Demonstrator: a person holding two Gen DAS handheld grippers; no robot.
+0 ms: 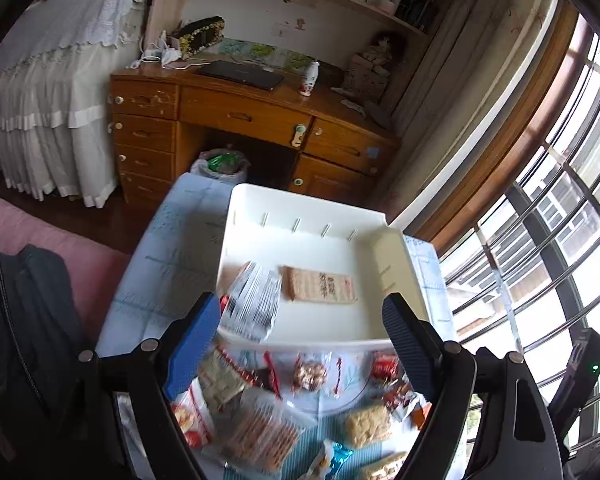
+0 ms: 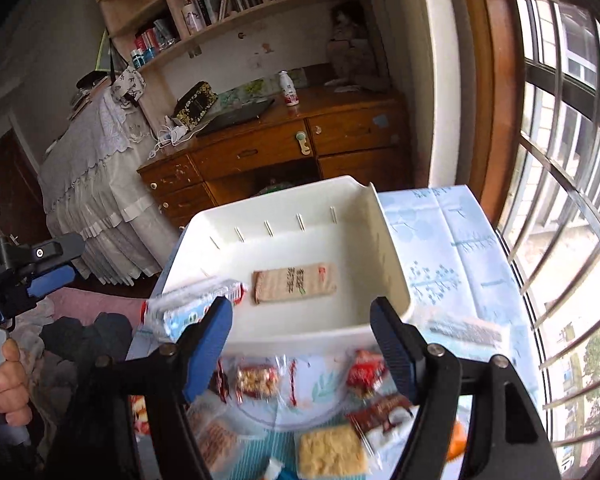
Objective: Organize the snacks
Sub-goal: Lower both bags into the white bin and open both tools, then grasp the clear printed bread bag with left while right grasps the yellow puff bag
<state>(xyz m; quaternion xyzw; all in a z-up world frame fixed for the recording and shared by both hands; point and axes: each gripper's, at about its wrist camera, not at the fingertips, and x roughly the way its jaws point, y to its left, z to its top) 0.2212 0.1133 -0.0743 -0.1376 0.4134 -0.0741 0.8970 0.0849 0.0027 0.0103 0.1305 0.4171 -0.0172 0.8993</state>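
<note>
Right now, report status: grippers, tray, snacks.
Left gripper open, empty; right gripper open, empty. Tray holds brown packet; silver packet lies over its rim. Loose snacks on table; nothing blocking.

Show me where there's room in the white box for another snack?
The white box is bare behind and right of the brown packet. Its near-left edge is crowded by a silvery packet. The tablecloth in front is crowded with snacks.

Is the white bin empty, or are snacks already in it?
Not empty. The white bin holds a tan snack packet flat on its floor, and a silvery packet lies tilted across its near-left rim.
</note>
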